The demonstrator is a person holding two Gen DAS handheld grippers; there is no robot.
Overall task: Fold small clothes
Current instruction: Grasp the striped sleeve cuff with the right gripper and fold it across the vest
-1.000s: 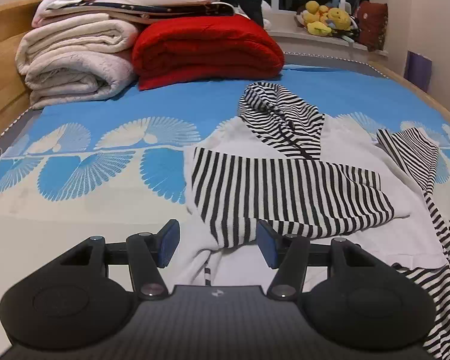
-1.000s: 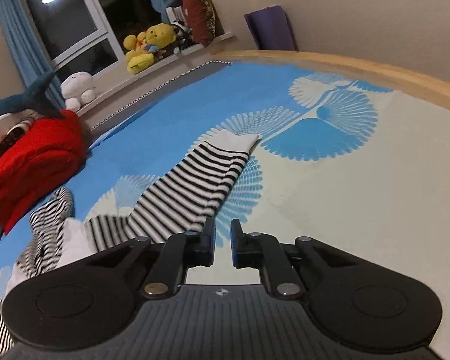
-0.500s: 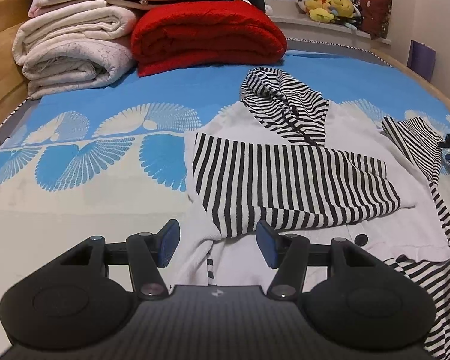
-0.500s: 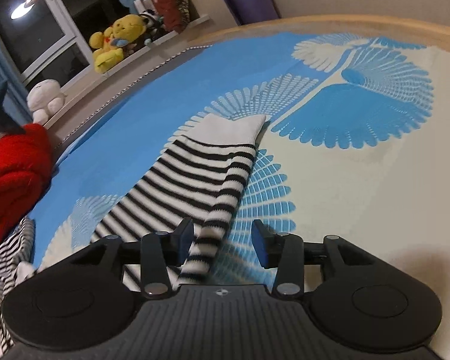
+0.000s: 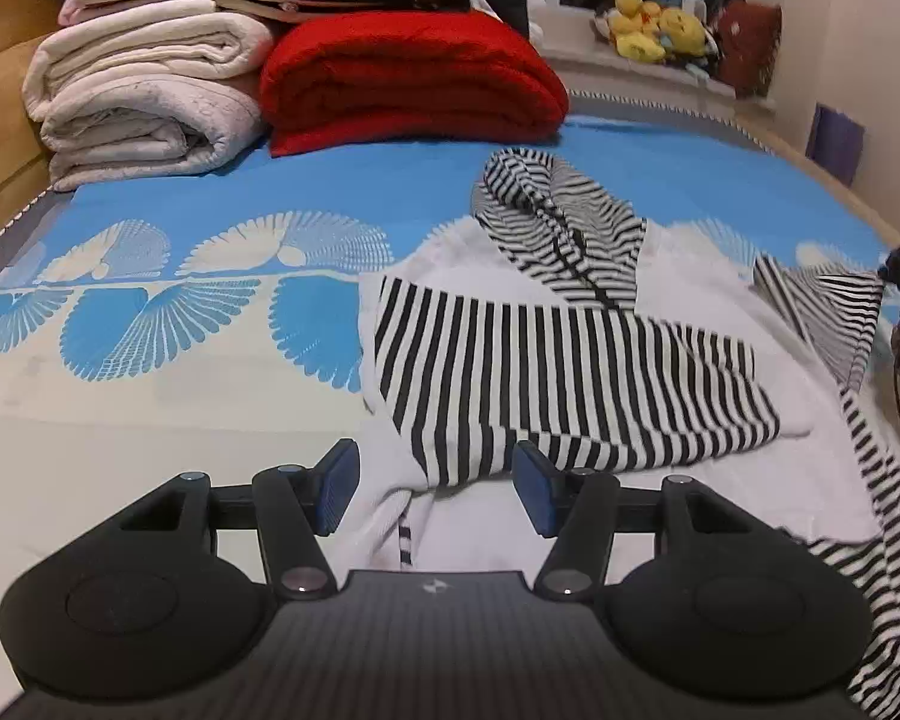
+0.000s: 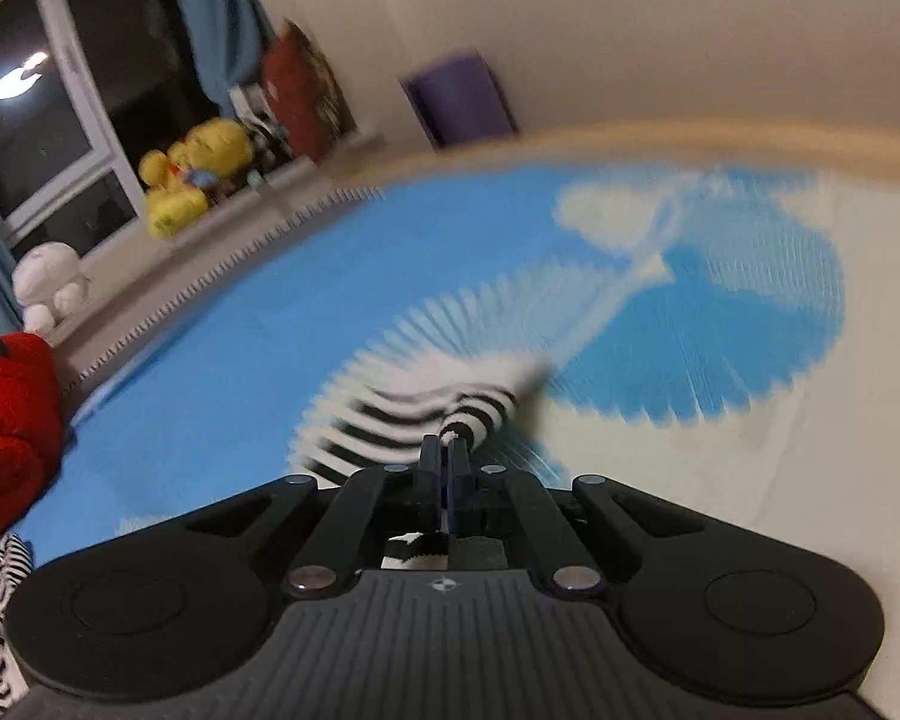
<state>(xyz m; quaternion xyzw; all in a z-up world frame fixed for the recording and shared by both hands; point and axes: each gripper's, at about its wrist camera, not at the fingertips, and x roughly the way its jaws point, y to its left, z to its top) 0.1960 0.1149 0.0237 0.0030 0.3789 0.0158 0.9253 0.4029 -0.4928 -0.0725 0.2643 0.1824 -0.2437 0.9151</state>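
Observation:
A small white hooded top (image 5: pixel 708 276) with black-and-white striped hood and sleeves lies on the blue patterned bed. Its left striped sleeve (image 5: pixel 558 378) is folded across the body. My left gripper (image 5: pixel 435 483) is open and empty, hovering over the top's near hem. My right gripper (image 6: pixel 450 456) is shut on the right striped sleeve (image 6: pixel 426 414) and holds it lifted off the bed; the view is blurred. In the left wrist view the lifted sleeve (image 5: pixel 834 312) hangs at the far right.
Folded white blankets (image 5: pixel 144 102) and a red blanket (image 5: pixel 408 78) are stacked at the bed's far side. Plush toys (image 6: pixel 195 174) sit on the window ledge. A wooden bed frame (image 6: pixel 690 138) rims the mattress.
My right gripper opened around the right sleeve, then shut on it and raised it. The left gripper drew slightly back and stayed open.

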